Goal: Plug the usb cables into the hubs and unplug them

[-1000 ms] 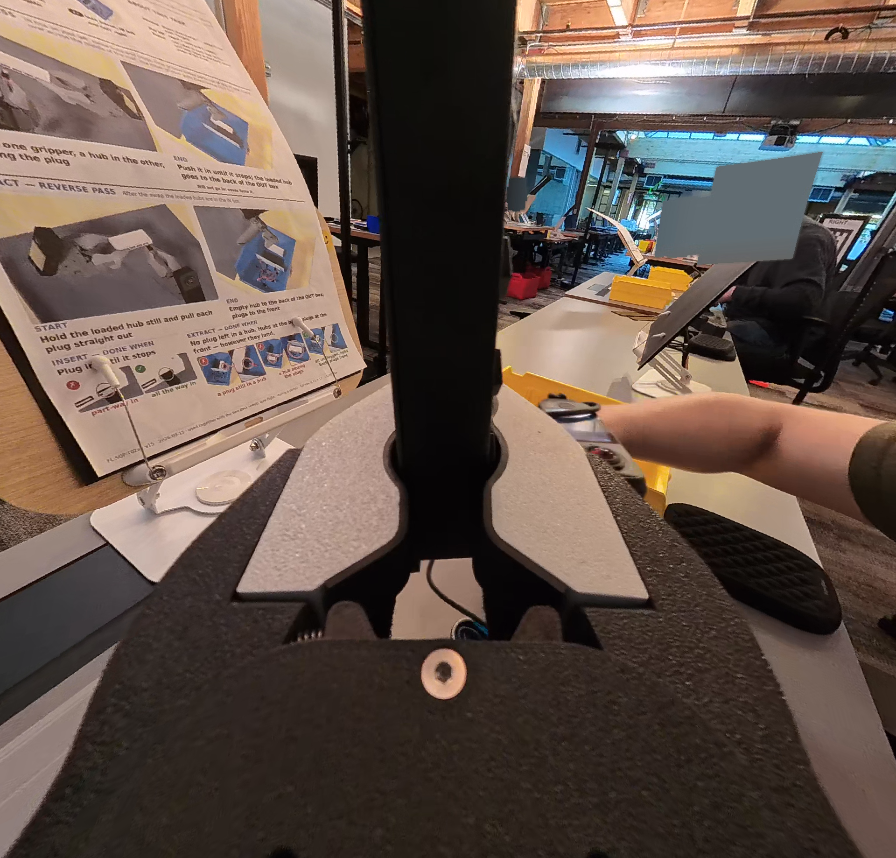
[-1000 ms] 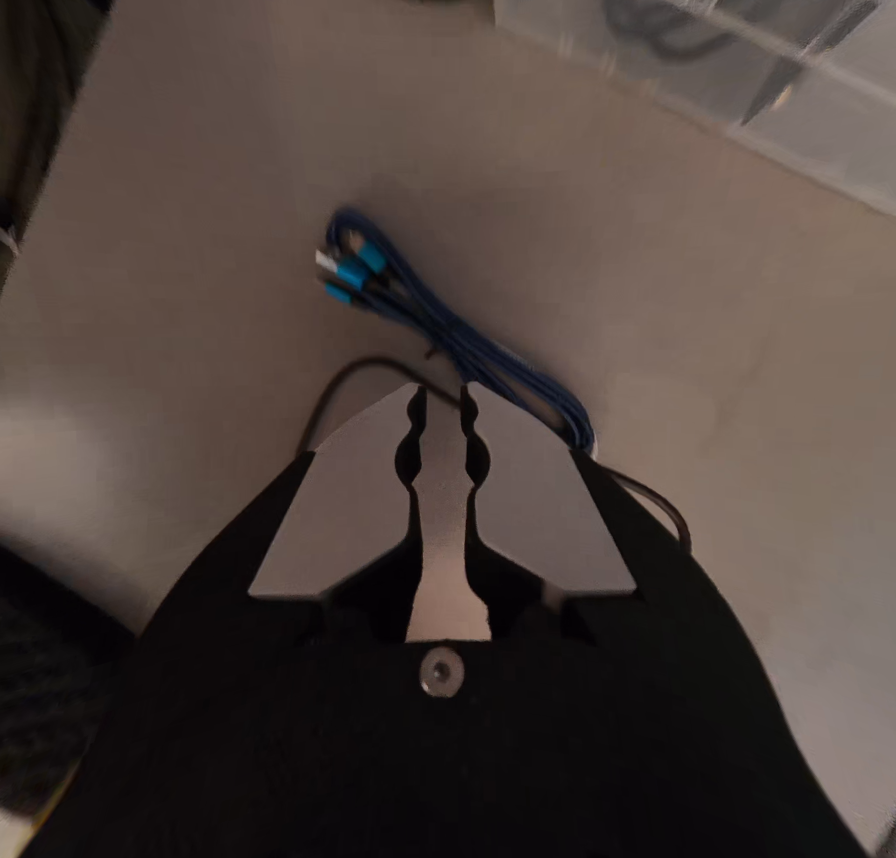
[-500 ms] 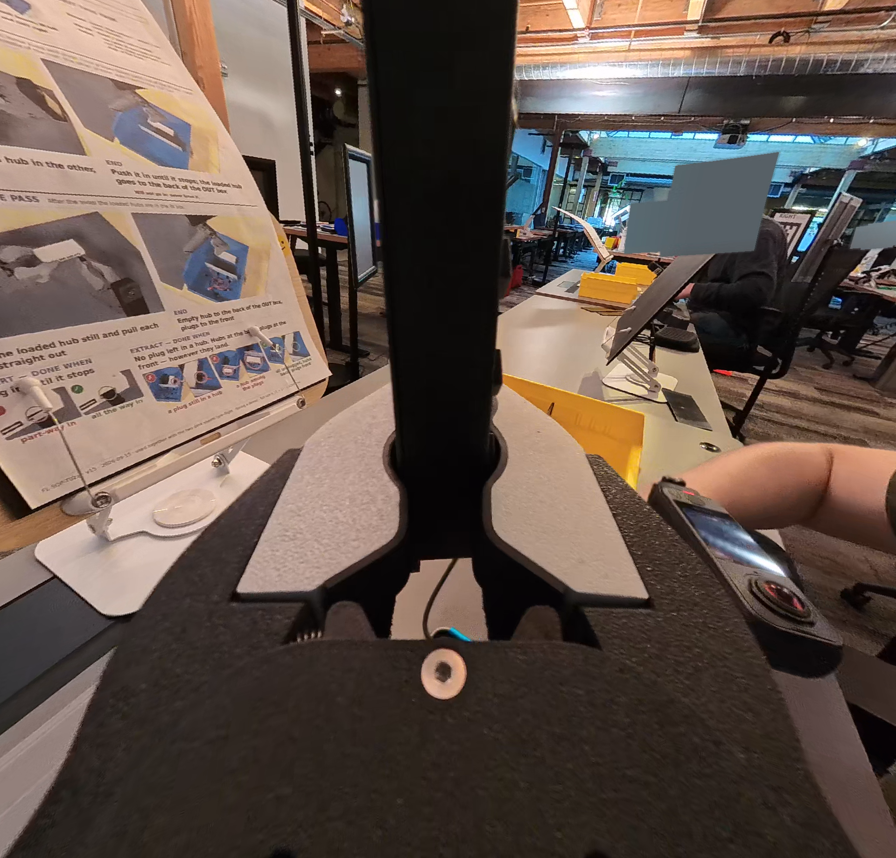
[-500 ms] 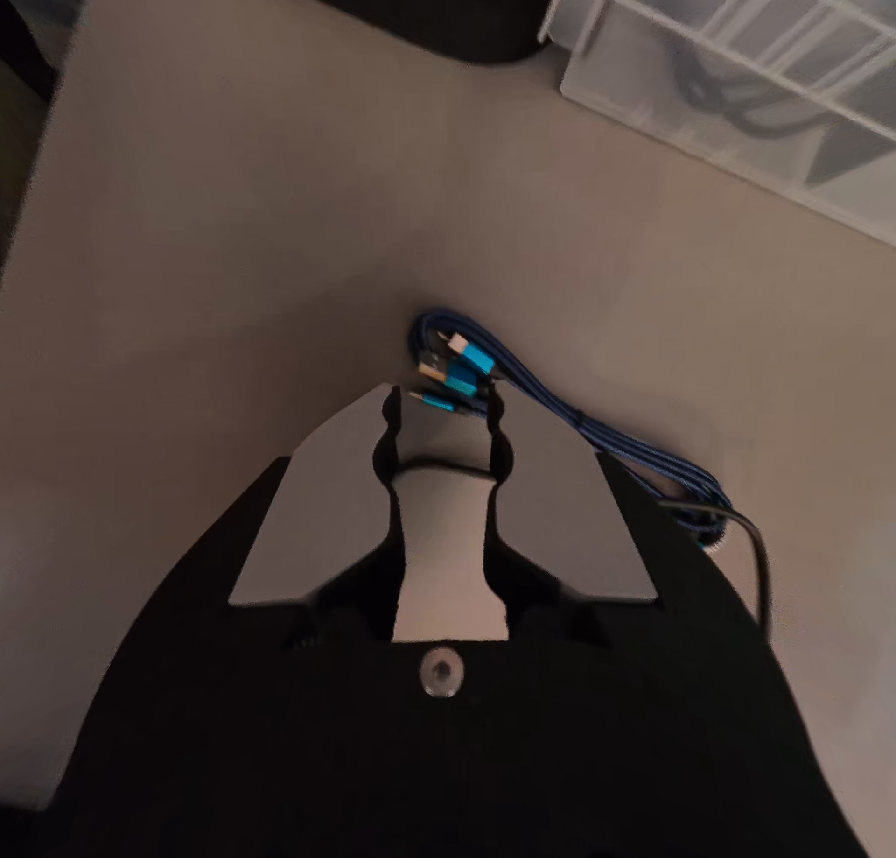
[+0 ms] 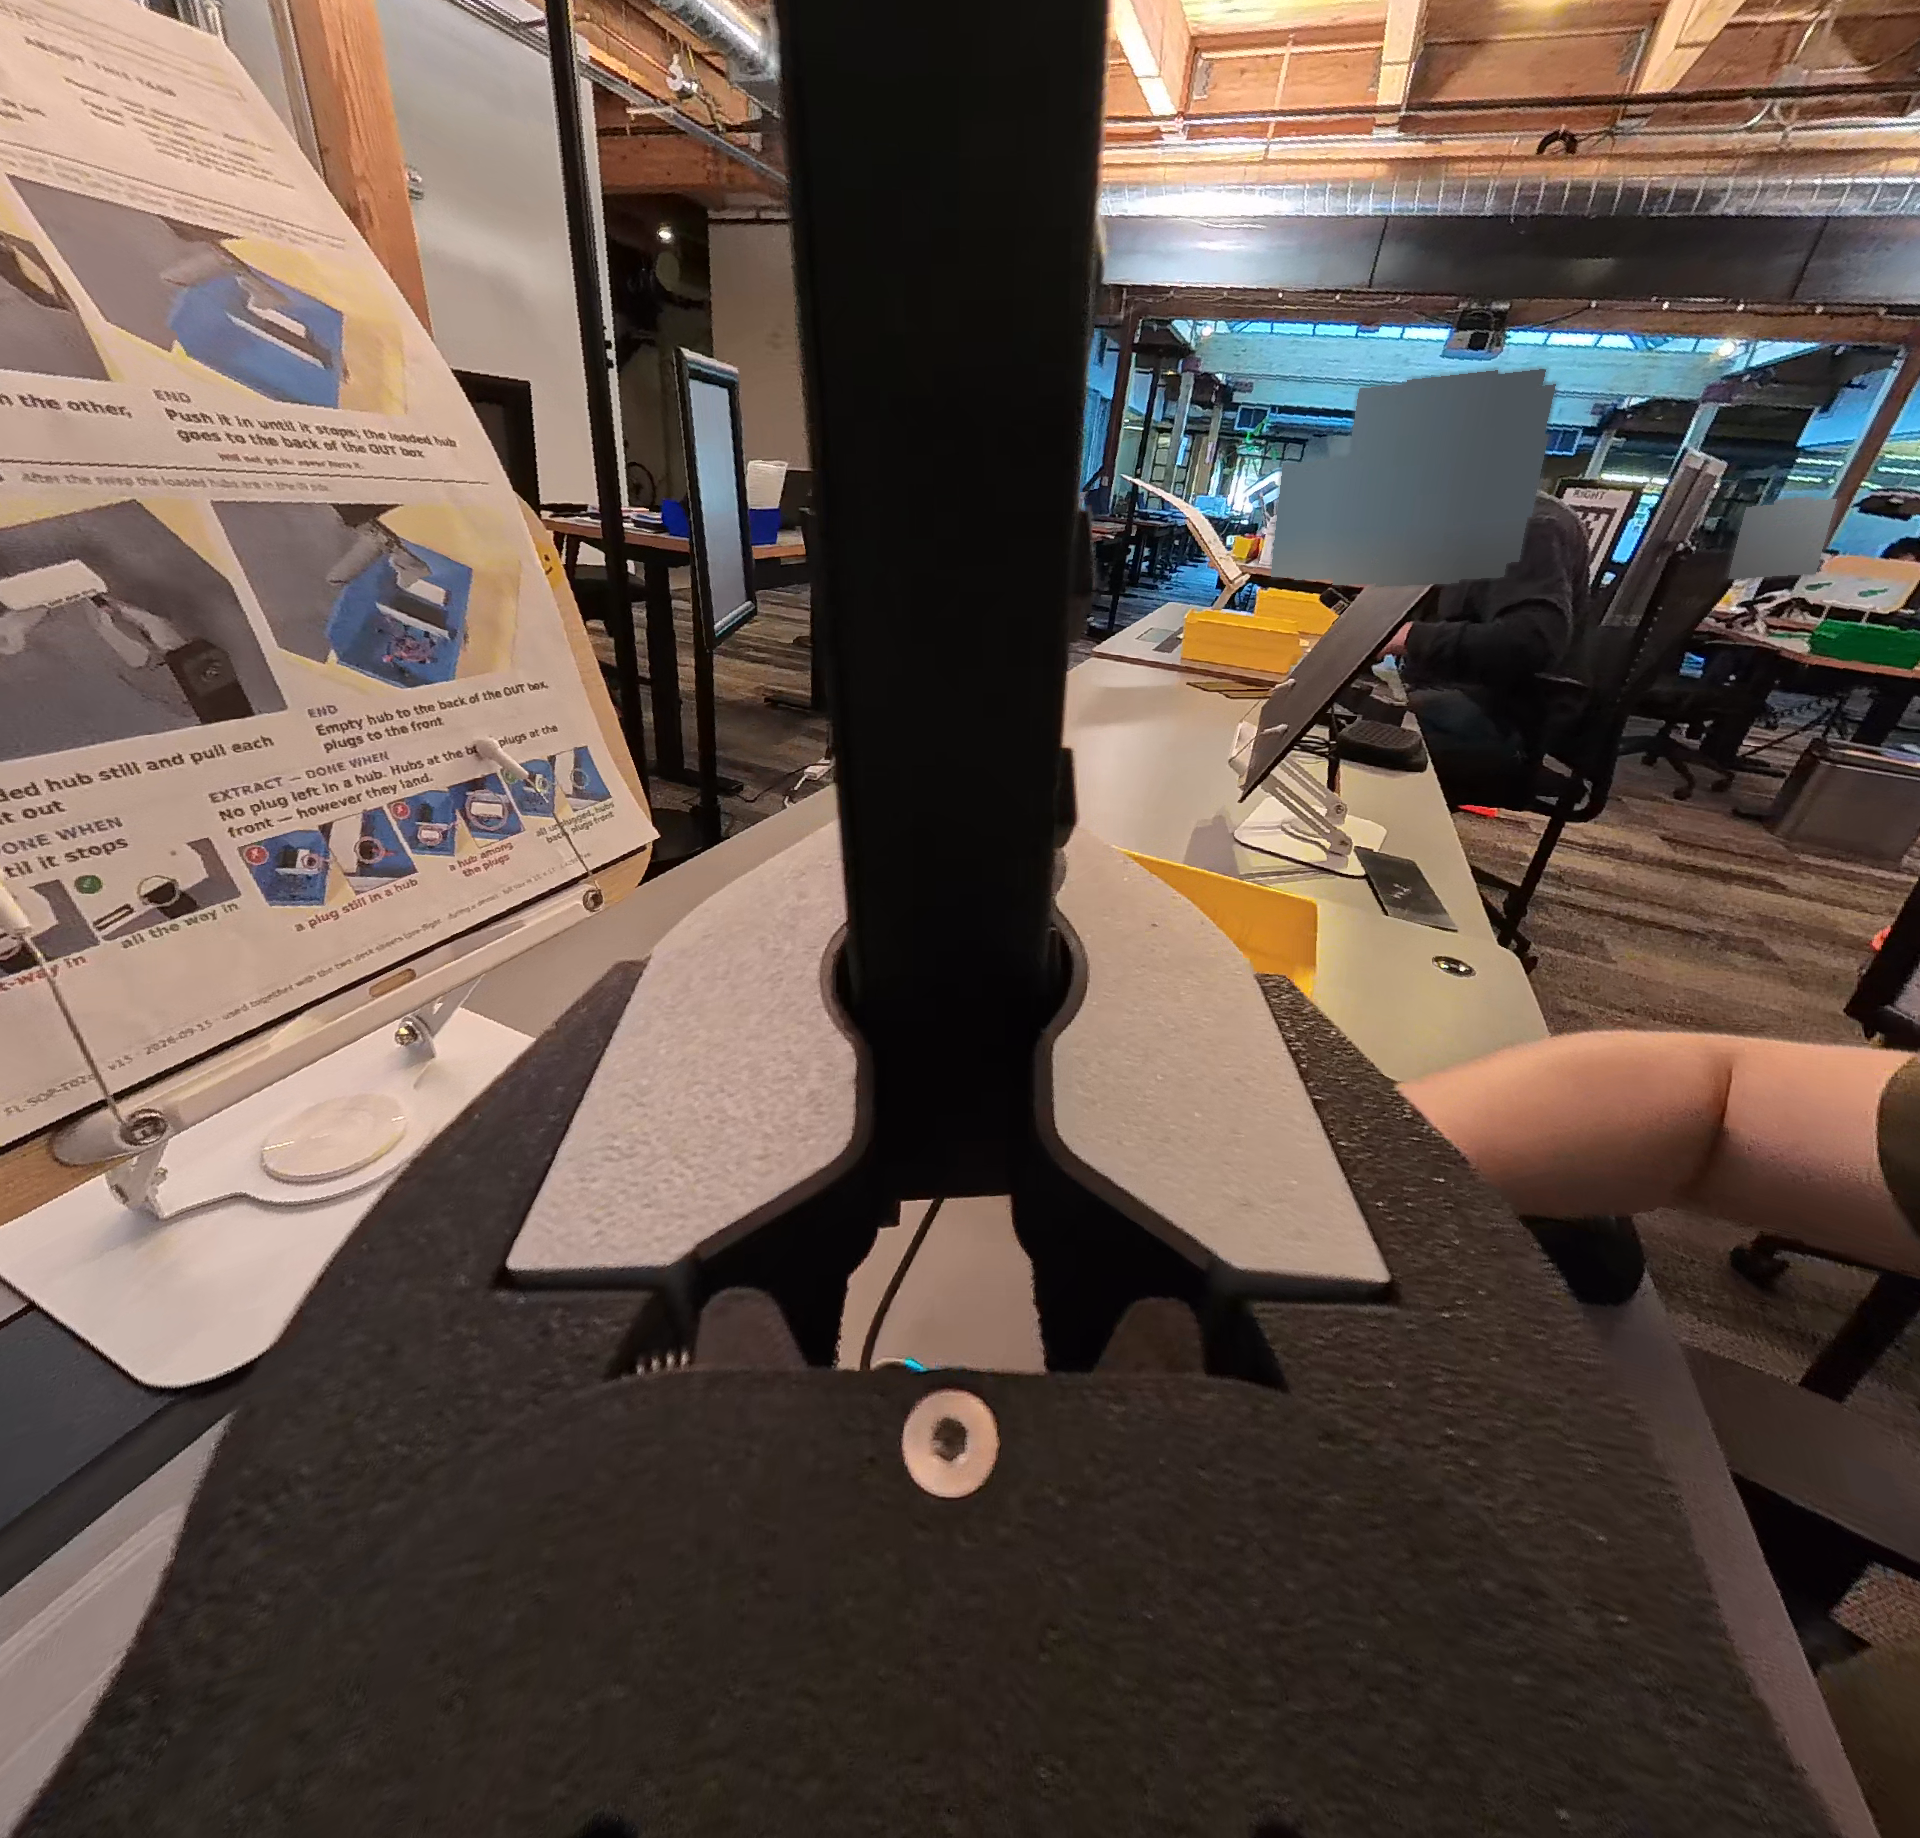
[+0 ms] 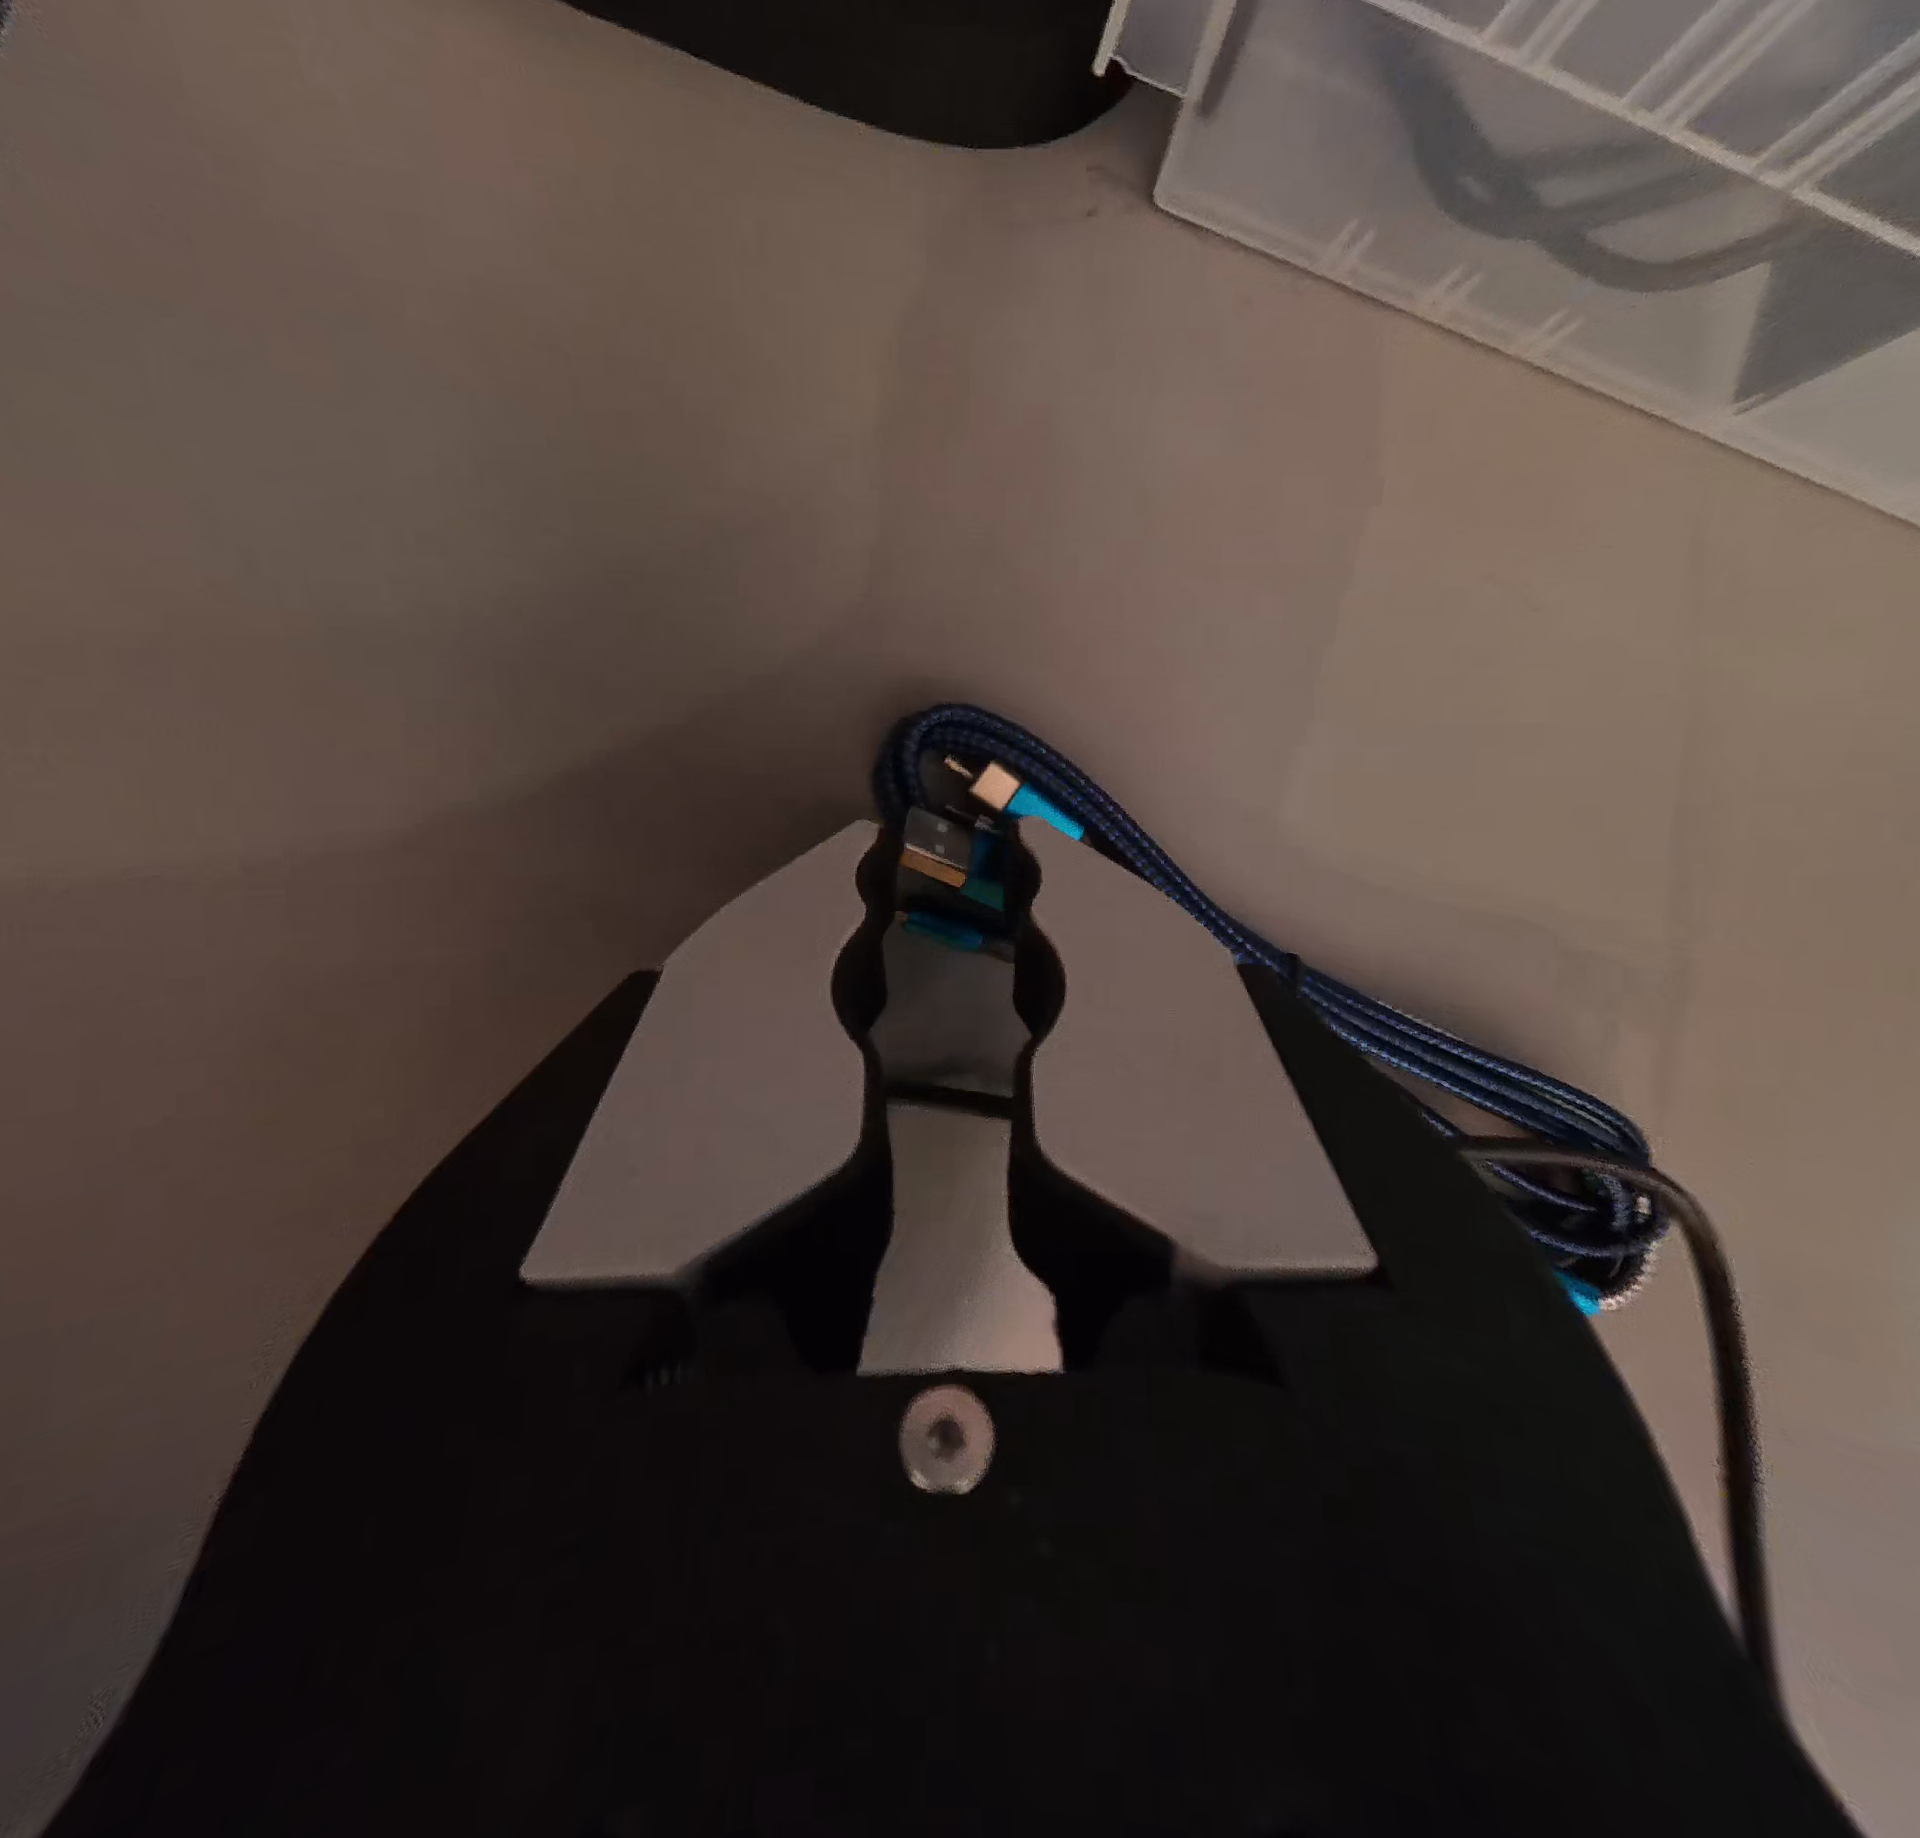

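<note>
The right gripper (image 6: 951, 858) has closed in: its narrowly parted fingers now straddle the blue-collared metal USB plug (image 6: 940, 853) of the coiled blue braided cable (image 6: 1351, 1019), on the beige worktop (image 6: 520, 541). A clear ribbed plastic bin (image 6: 1558, 126) at 1 o'clock holds dark cables. The left gripper (image 5: 951, 967) clamps a tall black slab-shaped hub (image 5: 940, 438).

The room is a large open workshop with a wooden beam ceiling (image 5: 1351, 53) and a metal duct (image 5: 1507, 196) below it. Long grey desks (image 5: 1164, 749) stand in rows on a dark wood floor (image 5: 1683, 895). Daylight comes through far windows (image 5: 1299, 427).
</note>
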### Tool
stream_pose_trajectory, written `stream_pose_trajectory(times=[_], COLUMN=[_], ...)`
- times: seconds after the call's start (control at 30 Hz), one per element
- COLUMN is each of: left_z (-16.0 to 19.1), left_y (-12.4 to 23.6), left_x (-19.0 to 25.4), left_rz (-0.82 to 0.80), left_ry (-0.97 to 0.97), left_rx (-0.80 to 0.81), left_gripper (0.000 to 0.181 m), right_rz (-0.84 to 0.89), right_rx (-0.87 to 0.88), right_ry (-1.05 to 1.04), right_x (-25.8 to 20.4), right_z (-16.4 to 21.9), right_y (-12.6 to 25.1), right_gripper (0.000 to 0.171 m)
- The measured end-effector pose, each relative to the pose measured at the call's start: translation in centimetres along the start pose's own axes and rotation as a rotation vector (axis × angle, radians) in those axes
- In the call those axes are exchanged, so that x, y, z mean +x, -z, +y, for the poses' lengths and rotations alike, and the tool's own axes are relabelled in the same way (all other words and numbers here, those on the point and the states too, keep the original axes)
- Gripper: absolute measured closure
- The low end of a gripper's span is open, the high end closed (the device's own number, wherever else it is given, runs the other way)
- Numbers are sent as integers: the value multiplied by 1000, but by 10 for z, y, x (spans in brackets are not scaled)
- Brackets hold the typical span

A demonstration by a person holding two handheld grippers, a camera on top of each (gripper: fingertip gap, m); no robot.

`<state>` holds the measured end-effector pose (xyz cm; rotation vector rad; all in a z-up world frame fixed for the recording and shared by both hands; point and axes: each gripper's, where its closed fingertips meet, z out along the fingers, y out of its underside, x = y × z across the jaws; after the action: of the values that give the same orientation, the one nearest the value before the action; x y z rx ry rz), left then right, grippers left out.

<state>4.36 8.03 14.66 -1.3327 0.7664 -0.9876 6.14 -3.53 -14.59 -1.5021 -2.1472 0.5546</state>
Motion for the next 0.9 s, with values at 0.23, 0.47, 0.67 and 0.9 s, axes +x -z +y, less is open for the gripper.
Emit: stream_pose_trajectory(times=[0.23,0.47,0.67,0.9], left_z=[-1,0,3,5], left_y=[-1,-2,-4,-5], left_x=[2,3,2,0], left_rz=[13,14,15,15], left_ry=[1,-3,-1,10], left_rx=[3,-2,-12,-12], left_gripper=[156,156,156,156], right_rz=[18,-35,-1,11], right_rx=[-70,-91,-88,-40], right_ry=[157,173,290,274], right_x=[-1,11,11,16], right_z=[8,10,10,9], right_y=[10,18,4,-4], right_gripper=[146,151,155,153])
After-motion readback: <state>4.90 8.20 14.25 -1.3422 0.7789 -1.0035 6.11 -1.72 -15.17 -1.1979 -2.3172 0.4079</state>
